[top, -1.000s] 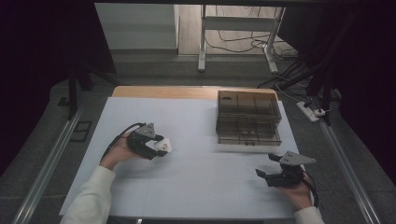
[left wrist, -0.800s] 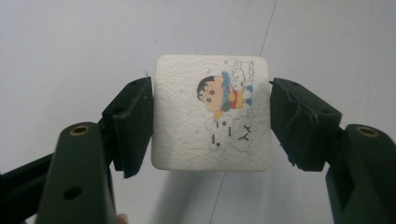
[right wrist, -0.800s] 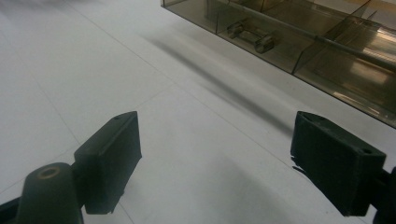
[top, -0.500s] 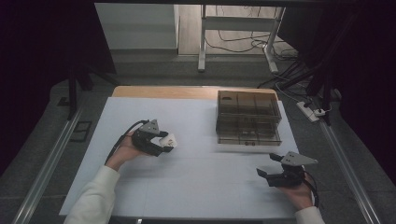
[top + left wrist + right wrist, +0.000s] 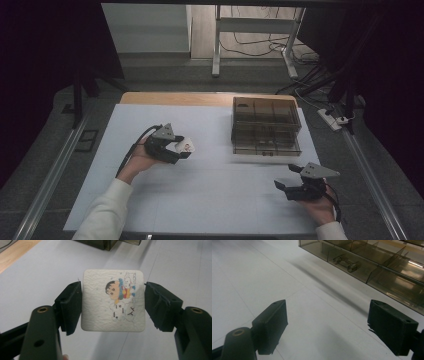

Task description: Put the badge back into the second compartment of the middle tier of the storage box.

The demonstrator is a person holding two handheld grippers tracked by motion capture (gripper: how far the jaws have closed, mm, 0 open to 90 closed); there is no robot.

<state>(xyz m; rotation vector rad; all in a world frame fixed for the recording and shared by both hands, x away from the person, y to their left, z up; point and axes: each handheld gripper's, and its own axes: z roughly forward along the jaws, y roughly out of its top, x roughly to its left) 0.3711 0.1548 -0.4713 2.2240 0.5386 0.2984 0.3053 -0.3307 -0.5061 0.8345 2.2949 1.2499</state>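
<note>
White and faintly pebbled, the square tile (image 5: 113,300) sits in the middle of the left gripper view, its corners rounded and a small cartoon figure printed toward its upper right. The two black jaws press its left and right edges, closed on it as far as its width allows, with the matte pads flat against the sides; the tile faces the camera and hangs above the pale table sheet (image 5: 40,272).

In the high view, the left gripper (image 5: 176,148) lies left of centre, a dark angular body with a grey three-cornered plate on top, held by a hand in a white sleeve (image 5: 107,210) that enters from the lower left. The tile (image 5: 184,145) shows as a small bright patch at the gripper's tip.

To the right of centre, in the upper half, stands a smoky translucent plastic organiser (image 5: 266,126), rectangular, split by thin walls into compartments, on the far part of the smooth grey-white sheet (image 5: 210,200). The tile is well apart from it.

In the lower right of the high view, the right gripper (image 5: 285,185) rests low near the sheet's edge. In the right gripper view its blocky black jaws stand wide apart with nothing between them, and the organiser's (image 5: 372,262) tinted walls cross the upper right.
</note>
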